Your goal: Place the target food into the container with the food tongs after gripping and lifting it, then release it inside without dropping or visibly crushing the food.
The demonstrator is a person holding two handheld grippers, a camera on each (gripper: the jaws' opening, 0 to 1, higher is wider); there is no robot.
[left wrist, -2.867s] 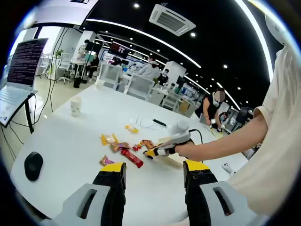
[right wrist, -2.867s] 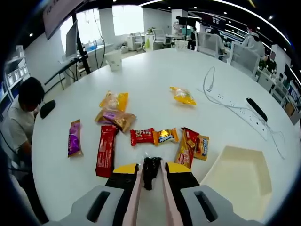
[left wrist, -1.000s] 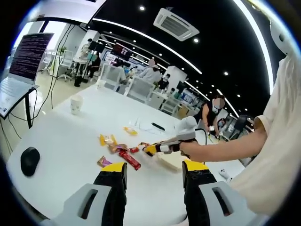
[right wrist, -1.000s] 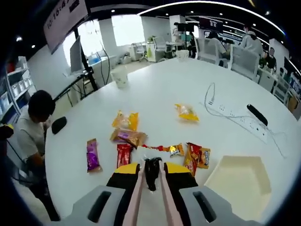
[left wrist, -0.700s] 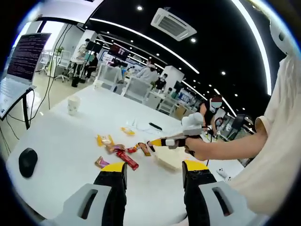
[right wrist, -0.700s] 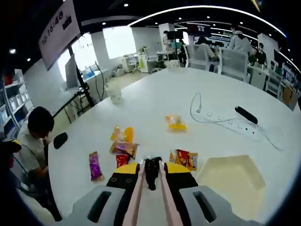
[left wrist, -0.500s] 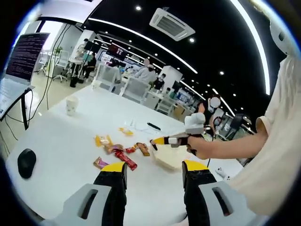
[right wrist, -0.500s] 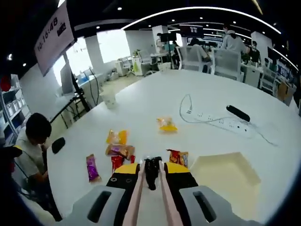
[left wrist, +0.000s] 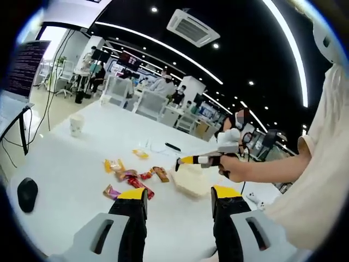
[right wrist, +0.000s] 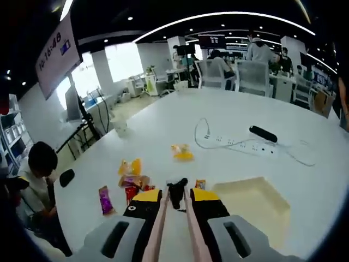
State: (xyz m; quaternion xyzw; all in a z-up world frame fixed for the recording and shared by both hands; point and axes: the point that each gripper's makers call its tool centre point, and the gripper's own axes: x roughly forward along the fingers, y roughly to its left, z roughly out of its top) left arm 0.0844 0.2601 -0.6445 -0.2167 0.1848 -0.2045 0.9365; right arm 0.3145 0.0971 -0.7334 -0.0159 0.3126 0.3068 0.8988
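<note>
1. Left gripper view: the left gripper (left wrist: 177, 203) hangs over the white bench (left wrist: 65, 158), its jaws spread wide apart w/ nothing between them.
2. Ahead of those jaws and to their right, a hand (left wrist: 233, 166) holds the right gripper (left wrist: 180, 161) level in the air, above the cream container (left wrist: 191, 180).
3. Right gripper view: the right gripper's (right wrist: 176, 195) jaws are pressed in on the pink food tongs (right wrist: 173, 224), which run up between them.
4. The tongs' dark tips (right wrist: 175, 191) look closed together; whether a snack sits betw. them cannot be told.
5. The container (right wrist: 253, 204) lies just right of the jaws, on the bench (right wrist: 229, 117); the tong tips sit near its left edge.
6. Snack packets (right wrist: 128, 177) lie scattered left of and beyond the jaws; a purple one (right wrist: 103, 199) is furthest left, a yellow one (right wrist: 181, 153) ahead.
7. A white power strip (right wrist: 240, 144) w/ cord lies well beyond the container.
8. A paper cup (left wrist: 76, 124) stands far ahead-left of the left jaws; a black mouse (left wrist: 27, 194) lies to their left.
</note>
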